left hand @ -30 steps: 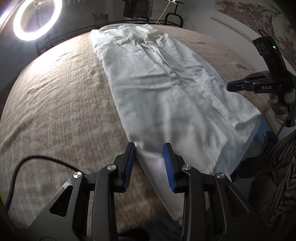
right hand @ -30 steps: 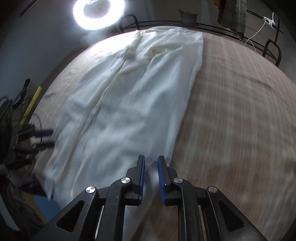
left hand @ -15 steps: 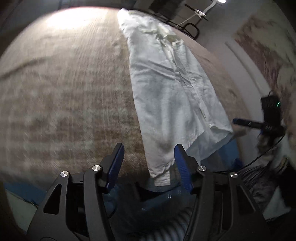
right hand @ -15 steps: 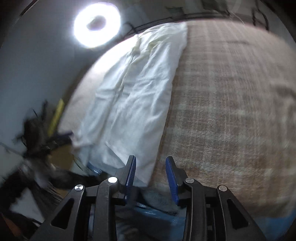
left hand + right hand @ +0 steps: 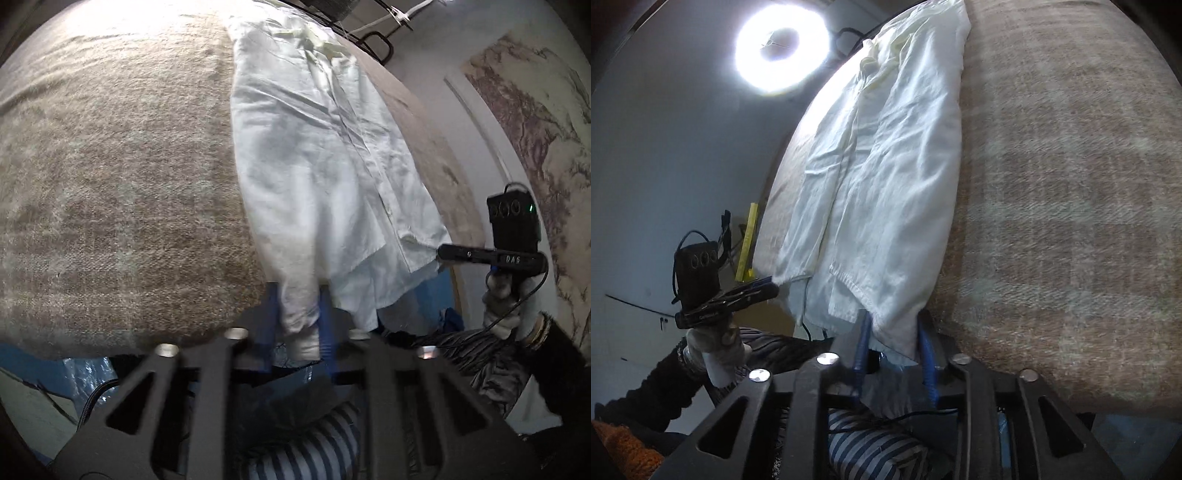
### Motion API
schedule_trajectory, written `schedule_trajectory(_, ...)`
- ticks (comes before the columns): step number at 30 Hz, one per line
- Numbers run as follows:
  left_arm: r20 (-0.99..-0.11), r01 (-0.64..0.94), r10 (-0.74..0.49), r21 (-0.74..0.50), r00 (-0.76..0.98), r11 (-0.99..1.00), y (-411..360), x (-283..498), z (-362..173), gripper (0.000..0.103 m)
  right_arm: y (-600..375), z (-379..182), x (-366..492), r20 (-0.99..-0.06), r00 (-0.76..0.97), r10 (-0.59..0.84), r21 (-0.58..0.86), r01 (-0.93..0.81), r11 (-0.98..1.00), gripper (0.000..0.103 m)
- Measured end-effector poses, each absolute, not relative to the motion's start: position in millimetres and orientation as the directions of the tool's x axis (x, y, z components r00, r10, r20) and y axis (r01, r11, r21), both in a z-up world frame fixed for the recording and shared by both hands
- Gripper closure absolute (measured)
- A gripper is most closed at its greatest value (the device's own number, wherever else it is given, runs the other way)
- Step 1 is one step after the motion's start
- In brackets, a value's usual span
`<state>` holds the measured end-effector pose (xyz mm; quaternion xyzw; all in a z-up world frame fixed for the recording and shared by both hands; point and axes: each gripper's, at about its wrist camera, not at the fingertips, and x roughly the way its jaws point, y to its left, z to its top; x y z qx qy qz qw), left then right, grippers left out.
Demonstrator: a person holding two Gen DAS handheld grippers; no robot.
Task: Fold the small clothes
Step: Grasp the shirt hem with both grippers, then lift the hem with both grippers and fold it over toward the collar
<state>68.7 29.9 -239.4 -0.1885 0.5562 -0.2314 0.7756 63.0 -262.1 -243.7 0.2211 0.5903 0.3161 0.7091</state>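
Because the next fold needs both hem corners, left gripper (image 5: pixel 298 314) and right gripper (image 5: pixel 894 341) have just closed, fingers pinching the white shirt (image 5: pixel 314 155) at six o'clock.

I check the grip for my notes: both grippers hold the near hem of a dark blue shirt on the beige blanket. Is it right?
Not quite: the shirt is white, as the left wrist view shows. Both grippers do pinch its near hem on the beige blanket.

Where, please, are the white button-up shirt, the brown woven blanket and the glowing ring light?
white button-up shirt (image 5: pixel 314 155): left wrist view, chest panel.
brown woven blanket (image 5: pixel 122 192): left wrist view, bare middle.
glowing ring light (image 5: pixel 748 55): right wrist view, left rim.
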Motion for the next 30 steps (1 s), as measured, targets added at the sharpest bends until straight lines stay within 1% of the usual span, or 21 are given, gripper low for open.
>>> schedule_trajectory(2,-0.762,0.138,-0.586,-0.572,0.276,0.809,33,69,-238,0.095,-262,-245,64,-0.678,0.099,0.728,0.711,-0.165,0.684,0.092)
schedule_trajectory(4,-0.755,0.150,-0.588,-0.571,0.289,0.807,31,69,-232,0.096,-264,-245,65,-0.656,0.106,0.747,0.733,-0.146,0.664,0.095)
schedule_trajectory(10,-0.713,0.181,-0.622,-0.599,0.323,0.780,27,80,-203,0.097,-270,-223,70,-0.585,0.170,0.793,0.781,-0.147,0.607,0.097)
schedule_trajectory(14,-0.696,0.208,-0.625,-0.593,0.354,0.778,25,98,-180,0.097,-276,-202,82,-0.537,0.230,0.812,0.808,-0.136,0.573,0.097)
schedule_trajectory(21,-0.666,0.178,-0.621,-0.610,0.413,0.772,26,152,-161,0.097,-274,-178,120,-0.552,0.313,0.773,0.779,-0.137,0.612,0.097)
schedule_trajectory(26,-0.682,0.134,-0.582,-0.592,0.443,0.795,29,191,-164,0.097,-274,-170,159,-0.594,0.360,0.719,0.734,-0.124,0.668,0.097)
schedule_trajectory(30,-0.705,0.098,-0.544,-0.568,0.454,0.817,30,219,-173,0.097,-274,-175,188,-0.618,0.372,0.693,0.718,-0.091,0.690,0.097)
